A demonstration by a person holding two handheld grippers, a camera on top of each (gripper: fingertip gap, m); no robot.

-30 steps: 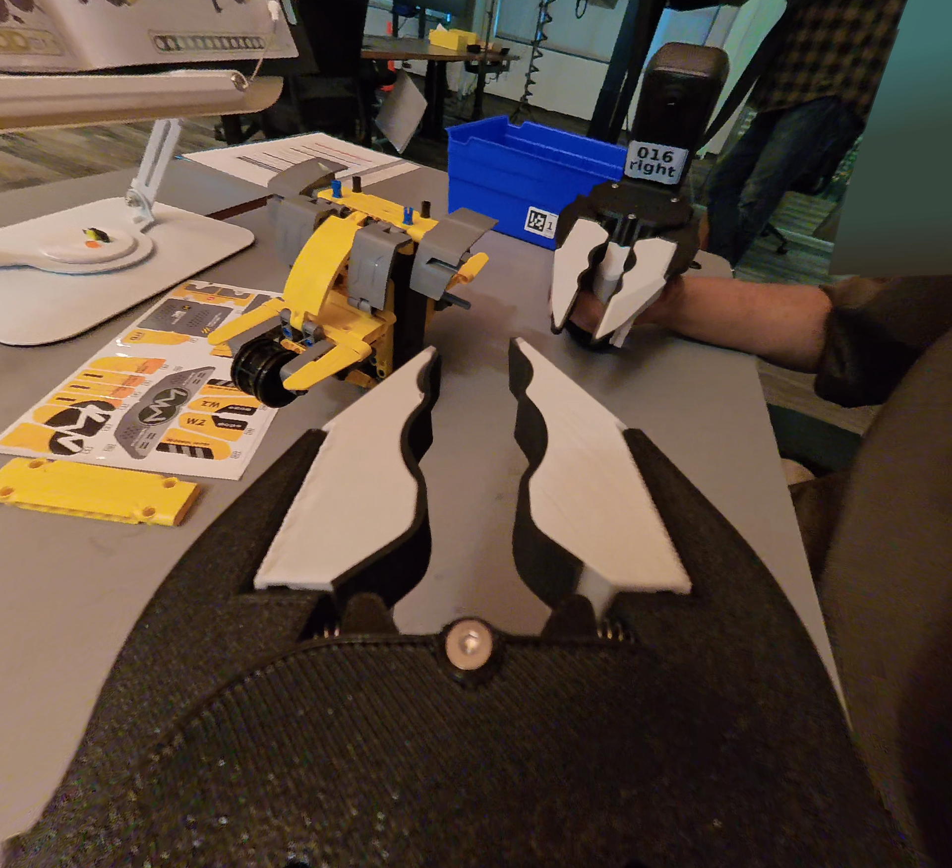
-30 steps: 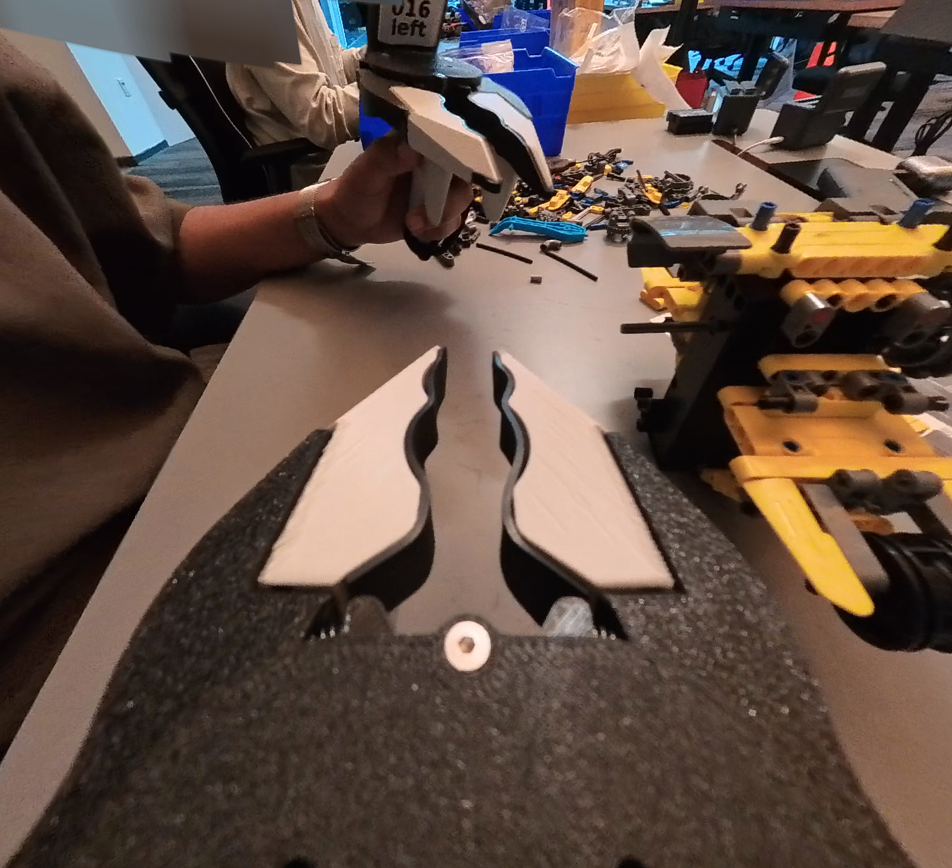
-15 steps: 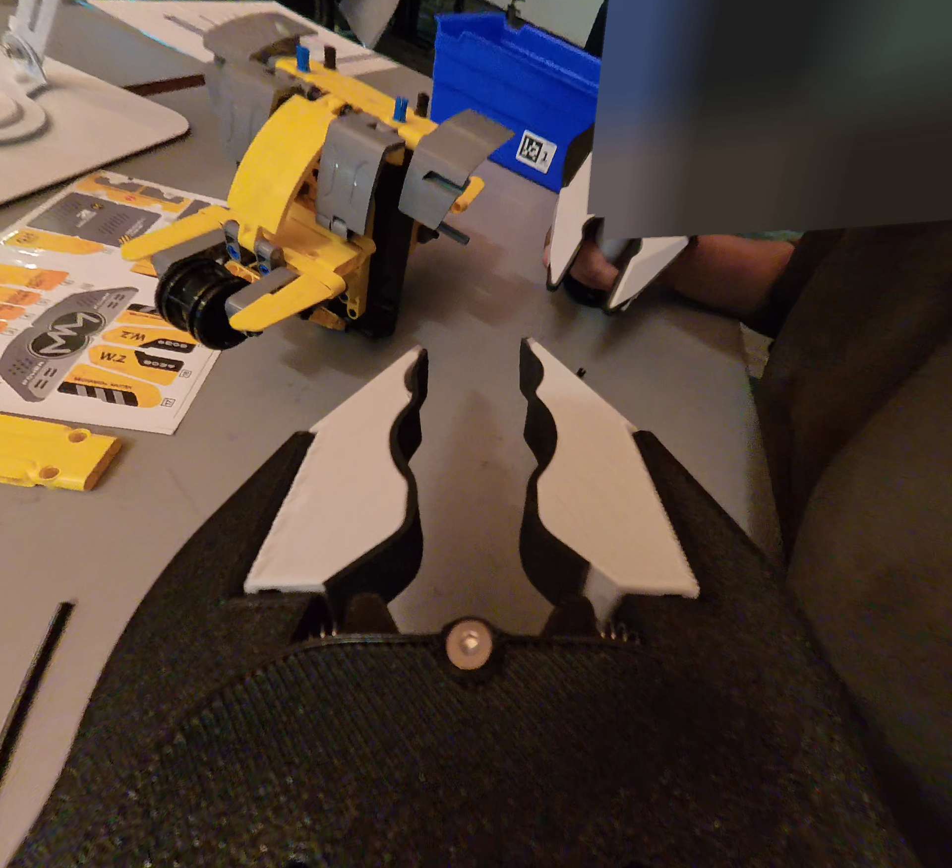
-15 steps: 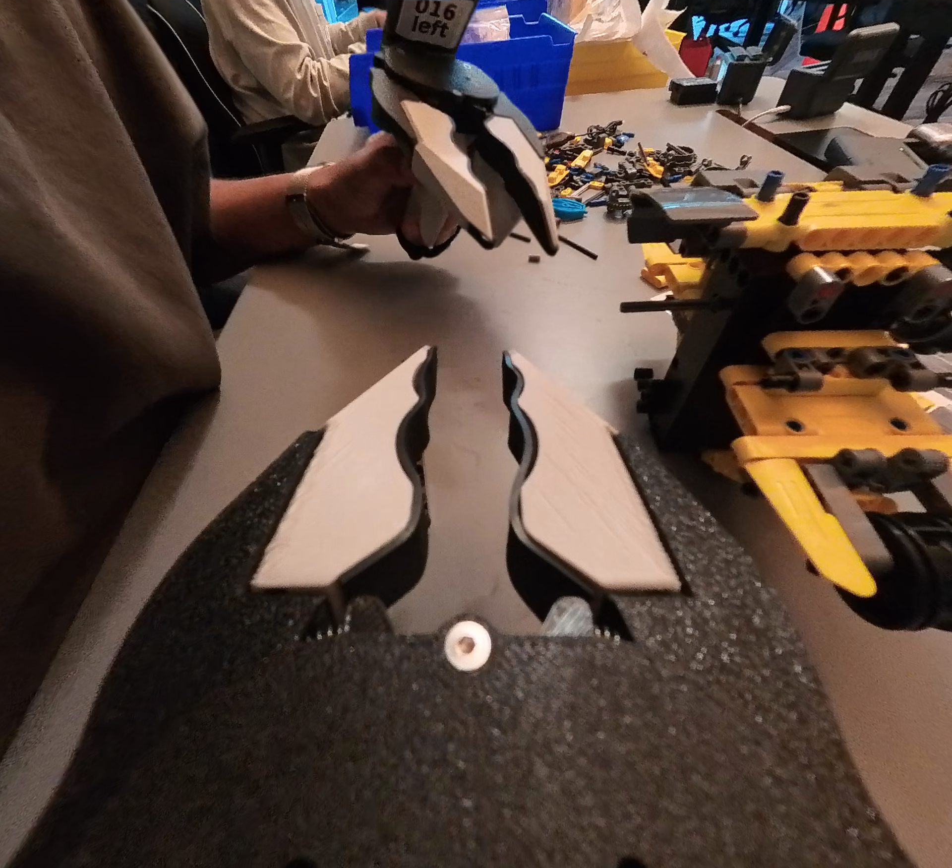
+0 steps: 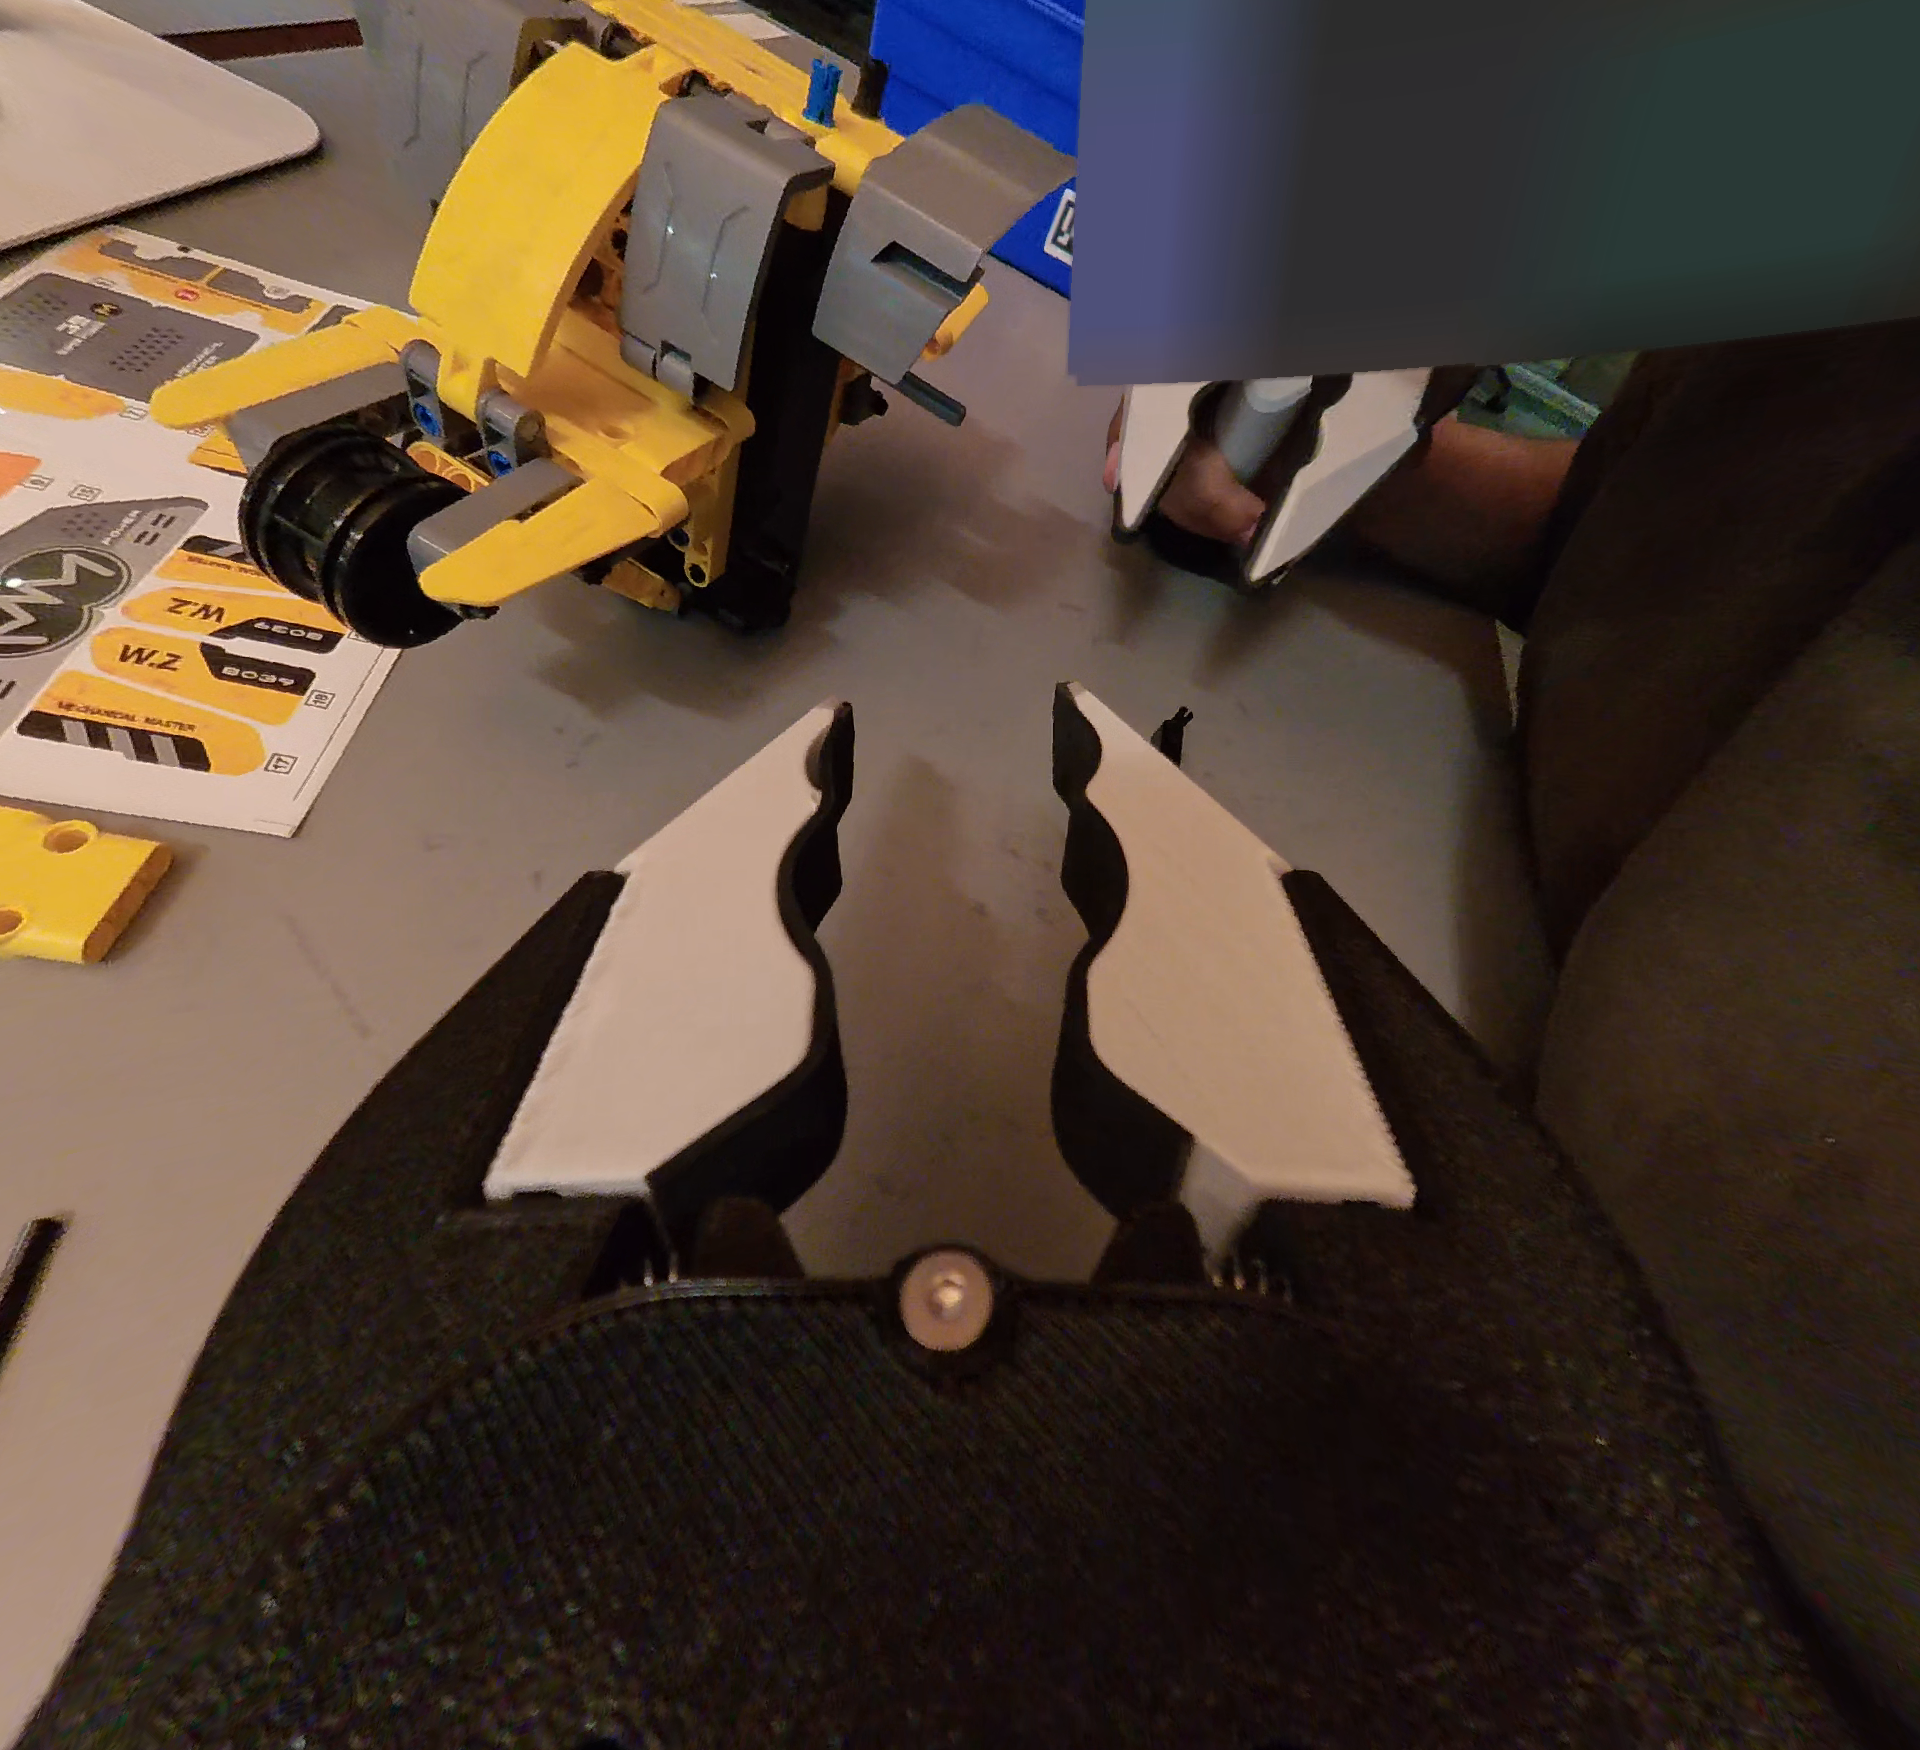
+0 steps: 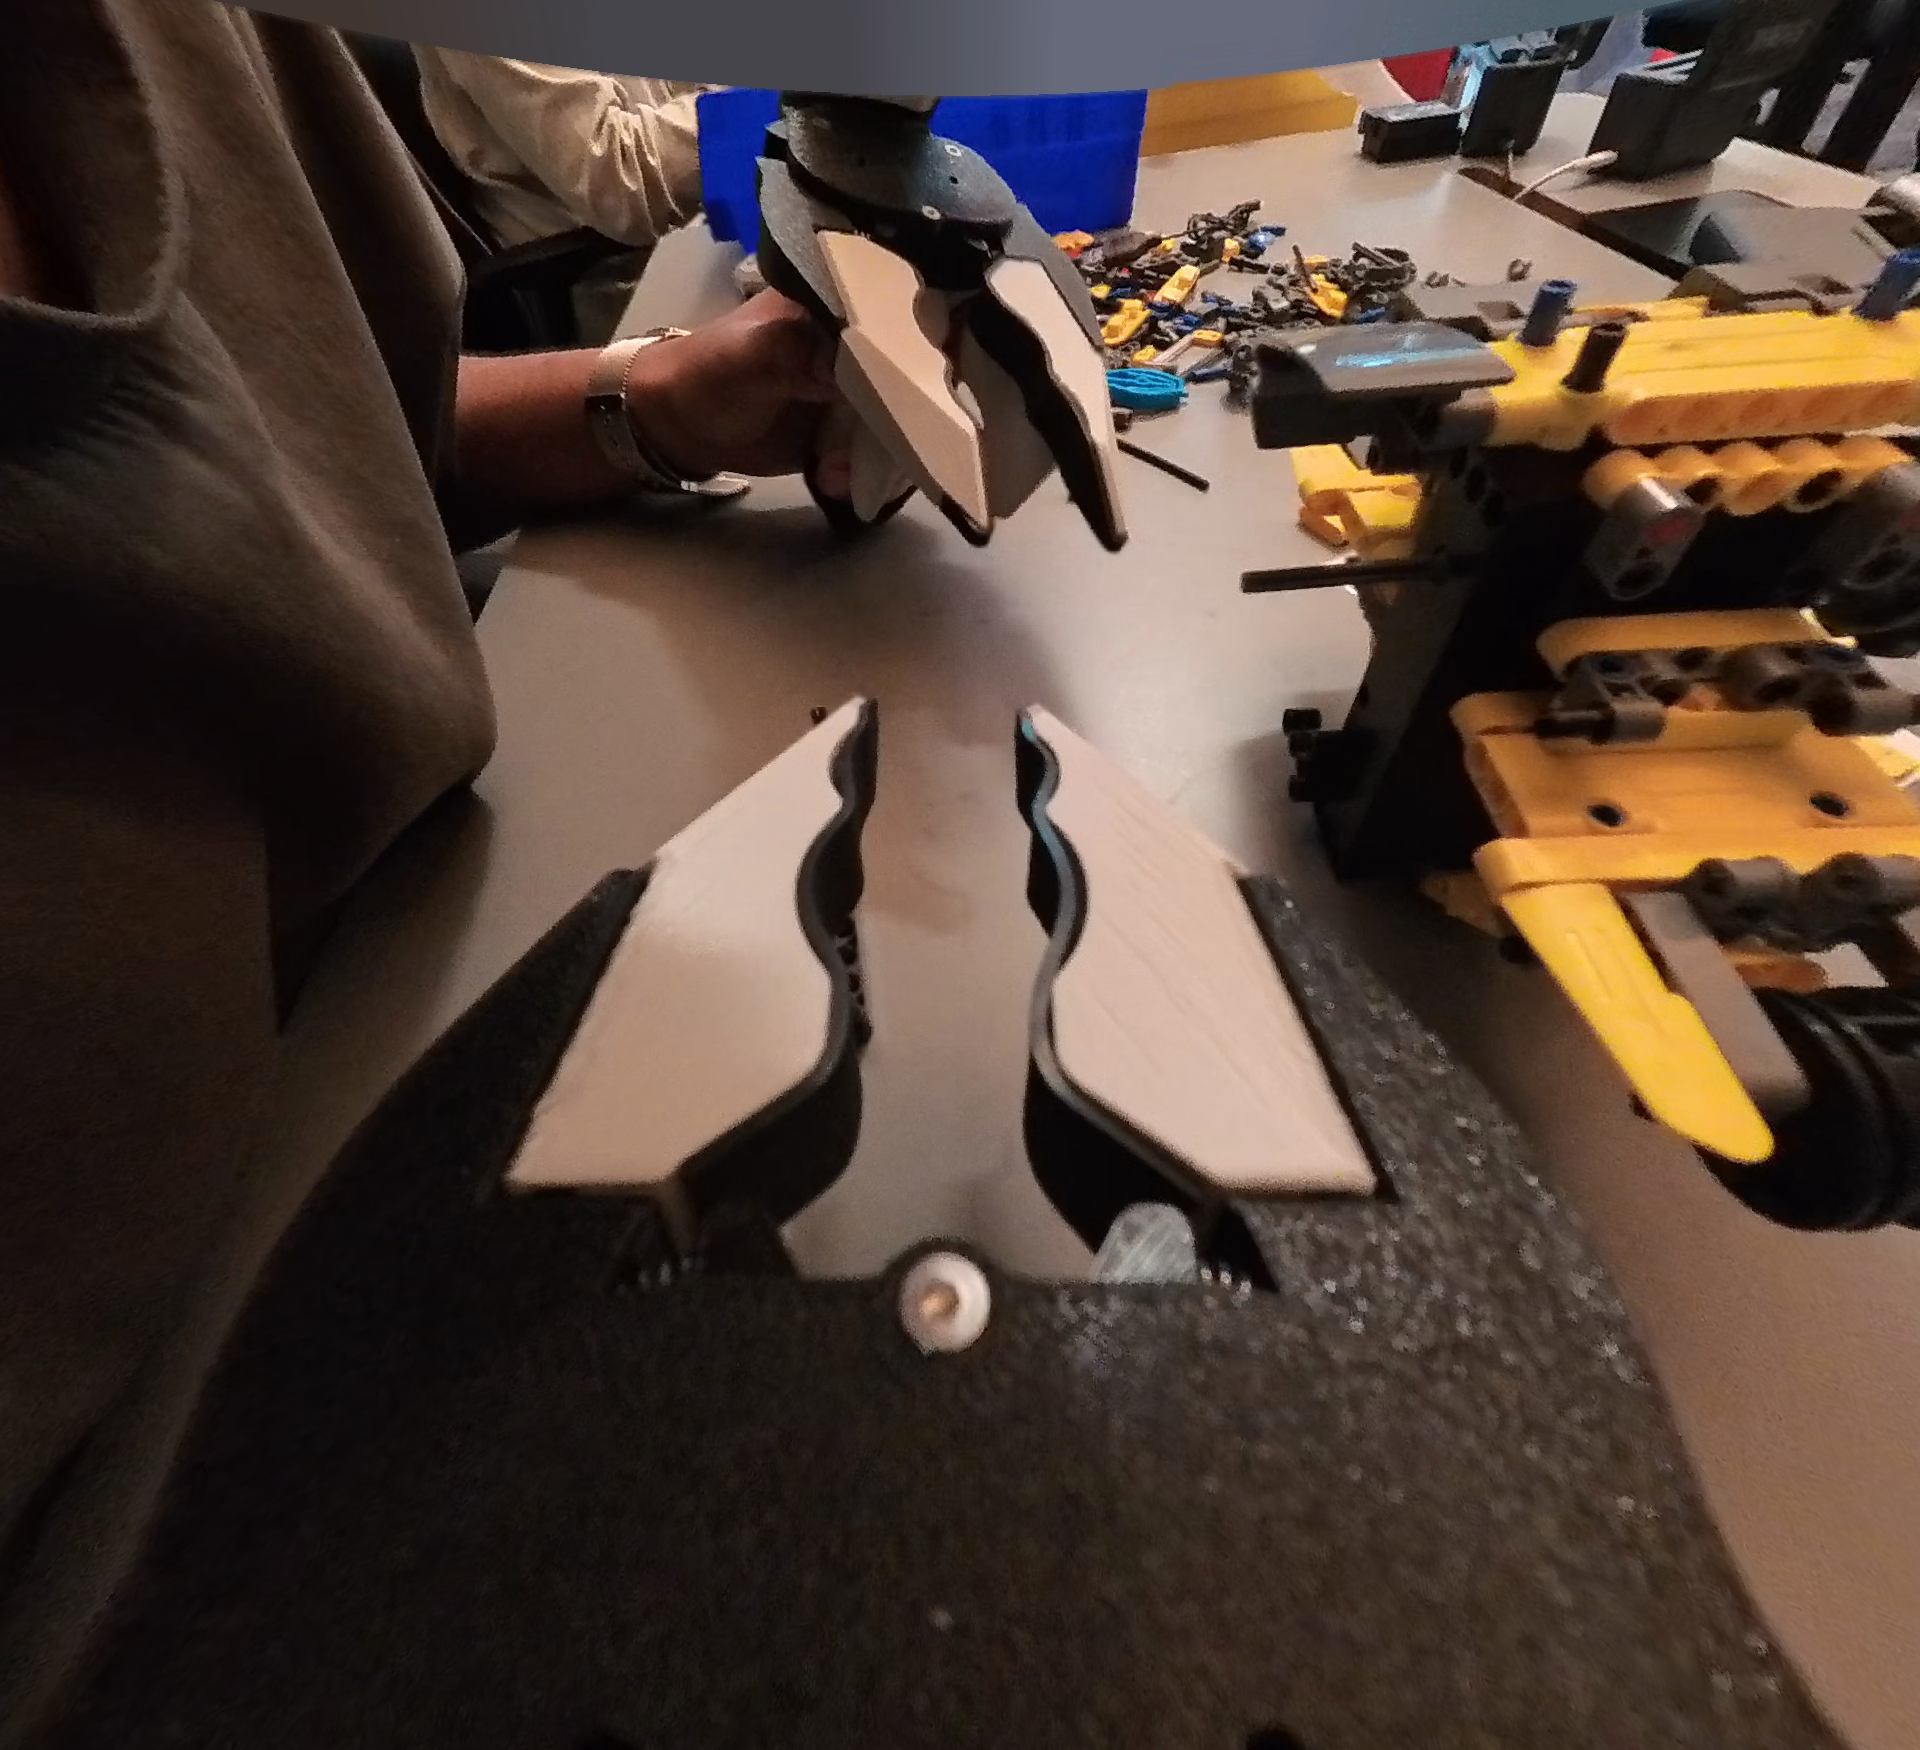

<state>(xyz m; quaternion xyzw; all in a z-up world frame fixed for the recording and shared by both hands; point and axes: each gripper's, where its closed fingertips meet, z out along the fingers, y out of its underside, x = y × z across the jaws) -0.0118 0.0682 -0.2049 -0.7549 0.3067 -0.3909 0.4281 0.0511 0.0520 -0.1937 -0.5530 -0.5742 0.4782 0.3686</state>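
Observation:
A yellow, grey and black brick-built model stands on the grey table; it also shows at the right of the right wrist view. My left gripper is open and empty, tilted down at bare table just right of the model. My right gripper is open and empty over bare table left of the model. Each gripper shows in the other's view, the right one and the left one, both hand-held and open. A tiny black pin lies by my left gripper's right fingertip.
A sticker sheet and a flat yellow piece lie left of the model. A blue bin stands behind it. Loose small parts are scattered at the table's far side. A person's brown sleeve fills the near edge. The right gripper is farther from the flat yellow piece, some 20 cm, than the left, some 15 cm.
Both grippers have tilted downward toward the table and drawn closer to the model. Both stay open and empty. The model has not moved.

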